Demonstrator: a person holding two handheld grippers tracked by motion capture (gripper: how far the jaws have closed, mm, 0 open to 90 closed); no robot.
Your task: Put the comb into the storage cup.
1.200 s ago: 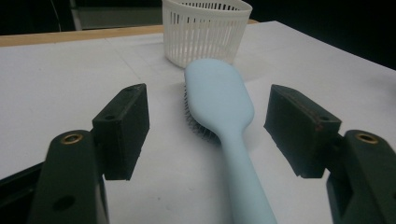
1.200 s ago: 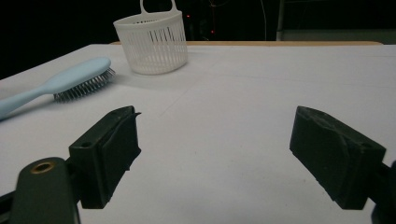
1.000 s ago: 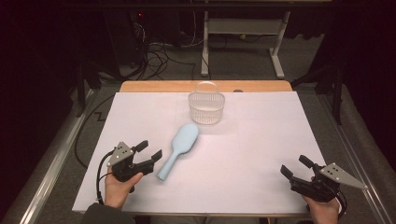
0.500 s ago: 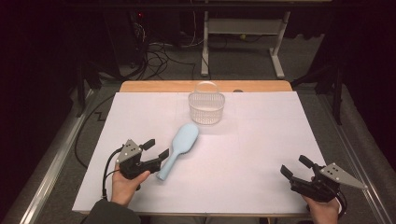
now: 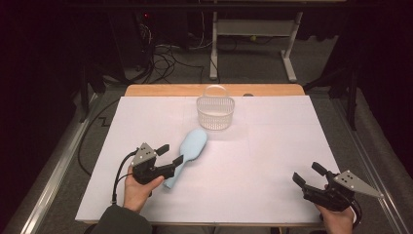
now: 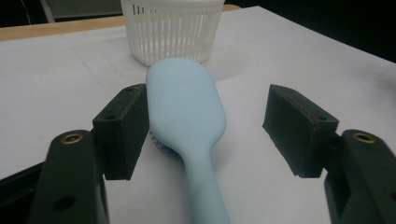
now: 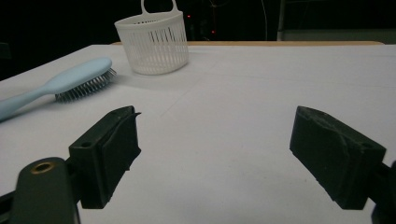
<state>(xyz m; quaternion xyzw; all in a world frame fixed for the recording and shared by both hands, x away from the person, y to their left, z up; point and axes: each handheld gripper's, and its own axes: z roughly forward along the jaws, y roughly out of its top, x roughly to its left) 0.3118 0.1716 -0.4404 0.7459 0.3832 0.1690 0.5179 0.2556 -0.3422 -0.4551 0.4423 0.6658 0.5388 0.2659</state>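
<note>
The light blue hairbrush lies bristles down on the white sheet that covers your worktop, left of centre, with its head toward the far side and its handle running back toward you. In the left gripper view the handle passes between your left gripper's 2 jaws, and the brush head sits just beside one pad; the other pad stands well clear, so your left gripper is spread around the brush rather than pinching it. Your left hand holds that gripper at the near left of the sheet. Just beyond the brush head stands the white slatted basket, upright, near the far edge. Your right gripper sits at the near right, well apart from the brush, with its jaws spread wide over bare sheet.
</note>
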